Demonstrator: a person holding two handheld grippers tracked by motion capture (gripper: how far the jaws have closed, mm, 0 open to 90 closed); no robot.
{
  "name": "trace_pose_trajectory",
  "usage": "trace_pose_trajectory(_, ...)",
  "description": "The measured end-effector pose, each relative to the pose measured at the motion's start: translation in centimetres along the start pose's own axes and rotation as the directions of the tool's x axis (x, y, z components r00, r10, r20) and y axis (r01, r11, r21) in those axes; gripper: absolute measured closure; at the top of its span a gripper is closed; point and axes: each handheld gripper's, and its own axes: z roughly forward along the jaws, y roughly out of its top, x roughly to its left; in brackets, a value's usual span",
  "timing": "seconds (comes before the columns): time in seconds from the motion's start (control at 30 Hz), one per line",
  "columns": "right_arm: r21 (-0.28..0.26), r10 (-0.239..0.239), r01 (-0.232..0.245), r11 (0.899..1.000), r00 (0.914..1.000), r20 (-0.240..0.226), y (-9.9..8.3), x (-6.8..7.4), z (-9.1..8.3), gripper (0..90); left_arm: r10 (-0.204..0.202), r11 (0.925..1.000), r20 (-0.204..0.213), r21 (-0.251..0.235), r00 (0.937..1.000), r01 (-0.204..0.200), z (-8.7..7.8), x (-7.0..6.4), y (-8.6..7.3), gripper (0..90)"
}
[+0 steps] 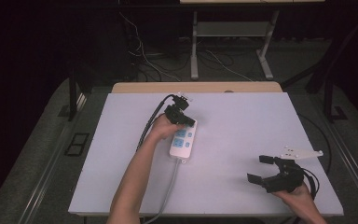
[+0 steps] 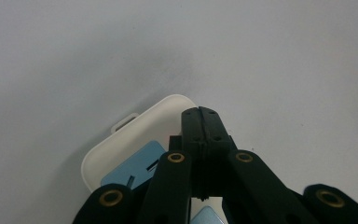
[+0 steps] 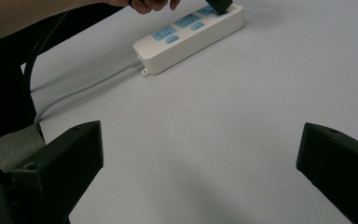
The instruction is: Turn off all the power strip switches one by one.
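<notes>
The left tongs [image 2: 200,114] have their jaws pressed flat together with nothing between them, their tip resting over the far end of a white plastic power strip with pale blue socket faces [image 2: 130,154]; the left gripper view shows the seam between the two jaws, the rounded white corner of the strip and a small mounting tab on its end. The high view shows the same left tongs [image 1: 182,117] from above, held by the left hand [image 1: 162,127] at the strip's far end, and takes in the whole power strip [image 1: 182,140], lying lengthwise near the middle of the pale grey tabletop [image 1: 242,121] with a grey cable [image 1: 170,186] running off its near end toward the person. The right tongs [image 1: 261,169] sit well apart from the strip near the tabletop's front right corner, held in the right hand [image 1: 303,196], jaws spread wide and gripping nothing. The right gripper view looks between those two separated jaws [image 3: 200,154] across bare tabletop to the strip [image 3: 191,35] seen from its side: a long white body, blue outlets with small blue switches along its top, and the cable [image 3: 79,91] curving away.
</notes>
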Motion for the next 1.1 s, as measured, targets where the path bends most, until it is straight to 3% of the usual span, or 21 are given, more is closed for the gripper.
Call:
trace_pose_trajectory(0.43,0.0,0.0,0.0,1.0,1.0,0.001,0.0,-0.1,0.1,0.3,0.01,0.9995,-0.017,-0.03,0.9998,-0.011,0.0,-0.3,-0.3,89.6)
trace_pose_trajectory(0.5,-0.001,0.001,-0.001,1.0,1.0,0.001,0.0,-0.1,0.0,0.3,0.004,0.9981,-0.006,-0.061,1.0,-0.005,-0.3,-0.3,-0.3,89.5)
trace_pose_trajectory(0.67,0.0,0.003,-0.003,1.0,1.0,-0.002,0.0,-0.1,0.1,0.3,0.028,0.9978,-0.021,-0.06,0.9994,-0.03,-0.2,-0.8,-0.4,89.3)
trace_pose_trajectory(1.1,0.002,0.001,-0.001,1.0,1.0,0.001,0.0,-0.1,0.1,0.3,0.062,0.9926,-0.047,-0.102,0.997,-0.066,-3.2,-1.6,-0.5,87.6)
